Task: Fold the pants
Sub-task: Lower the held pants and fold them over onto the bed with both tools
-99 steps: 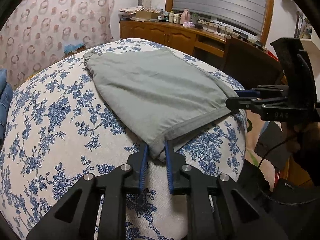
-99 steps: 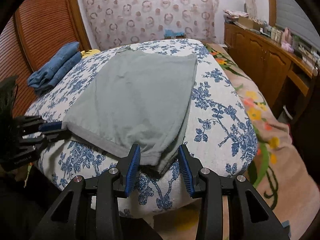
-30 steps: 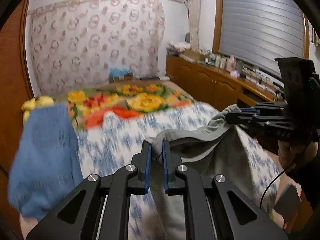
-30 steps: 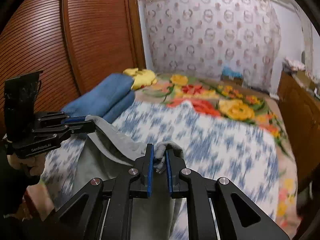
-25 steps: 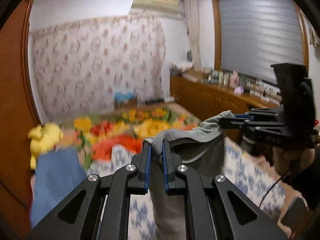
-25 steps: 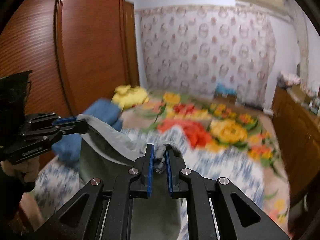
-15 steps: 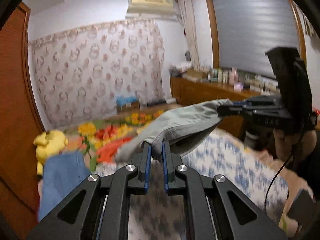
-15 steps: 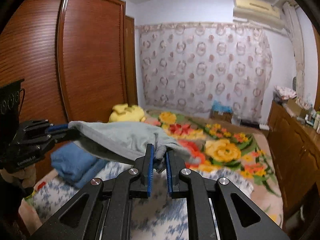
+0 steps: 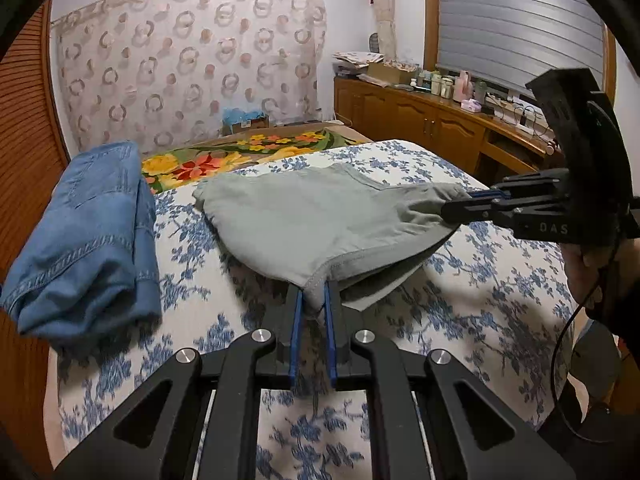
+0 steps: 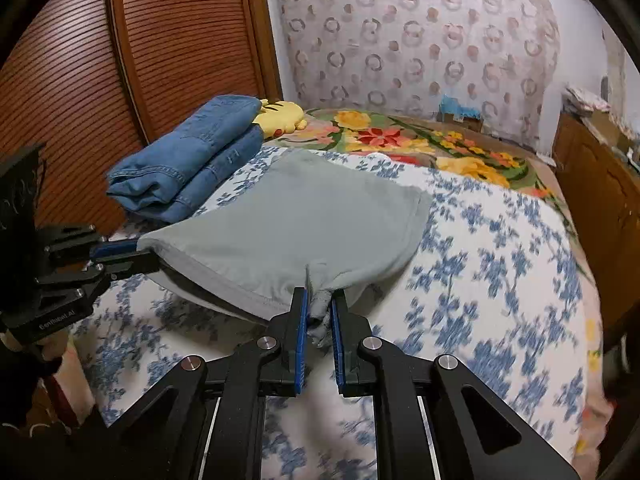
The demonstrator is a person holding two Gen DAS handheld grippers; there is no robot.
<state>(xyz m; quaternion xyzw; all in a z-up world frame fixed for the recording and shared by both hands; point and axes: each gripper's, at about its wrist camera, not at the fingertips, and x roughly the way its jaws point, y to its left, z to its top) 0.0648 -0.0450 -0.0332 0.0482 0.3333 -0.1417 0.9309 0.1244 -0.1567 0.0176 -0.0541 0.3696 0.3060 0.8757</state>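
Left wrist view: grey pants [image 9: 320, 216], folded over on themselves, the far part lying on the blue-flowered bed cover [image 9: 480, 280] toward the middle of the bed, the near edge lifted off it. Left gripper [image 9: 311, 300], jaws narrow, pinching the near hem corner of the pants between blue pads. Right gripper [image 9: 452, 206], at the right edge of the picture, jaws closed on the other corner of the same hem; a hand [image 9: 584, 268] grips its handle. Folded blue jeans [image 9: 88, 232] along the bed's left edge, apart from the pants. Floral blanket [image 9: 224, 160] across the far end of the bed (yellow and red blooms). Right wrist view: right gripper [image 10: 318, 308], jaws narrow, a bunched wad of grey fabric clamped between the pads. Left gripper [image 10: 140, 254] at the left edge, closed on the opposite corner, hem stretched taut between the two. Jeans [image 10: 188, 160] stacked at the bed's far left corner, a yellow plush toy [image 10: 280, 114] just behind them.
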